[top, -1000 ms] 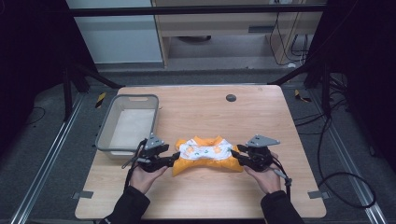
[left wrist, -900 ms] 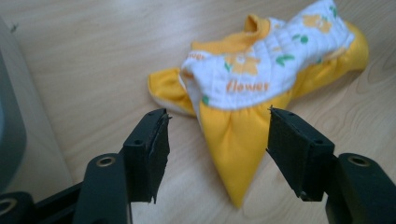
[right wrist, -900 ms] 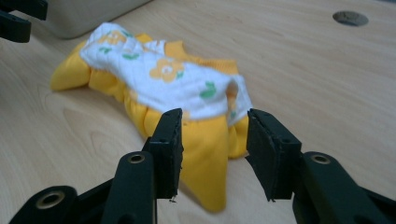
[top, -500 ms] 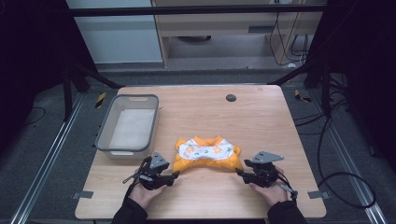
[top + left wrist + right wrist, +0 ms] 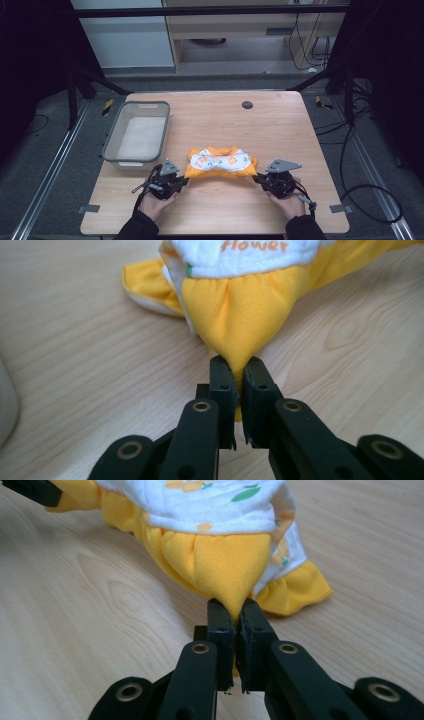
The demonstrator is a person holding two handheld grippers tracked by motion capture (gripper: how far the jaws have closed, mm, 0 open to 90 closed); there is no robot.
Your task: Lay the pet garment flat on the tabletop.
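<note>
Pinching the orange cloth's left corner, the left gripper (image 5: pixel 238 371) has just clamped shut on fabric; the small orange-and-white garment (image 5: pixel 221 162) lies near the front of the wooden table (image 5: pixel 280 120), and the right gripper (image 5: pixel 234 611) has just closed on its right corner. Only a thin fold sits between each pair of jaws, so a hard tug could slip it free. A grey bin (image 5: pixel 137 135) sits left; cables trail over the dark floor.

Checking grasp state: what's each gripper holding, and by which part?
Both hold the small orange and white garment. The left gripper has just closed on an orange corner at its left end; the right gripper likewise on the right end's corner.
</note>
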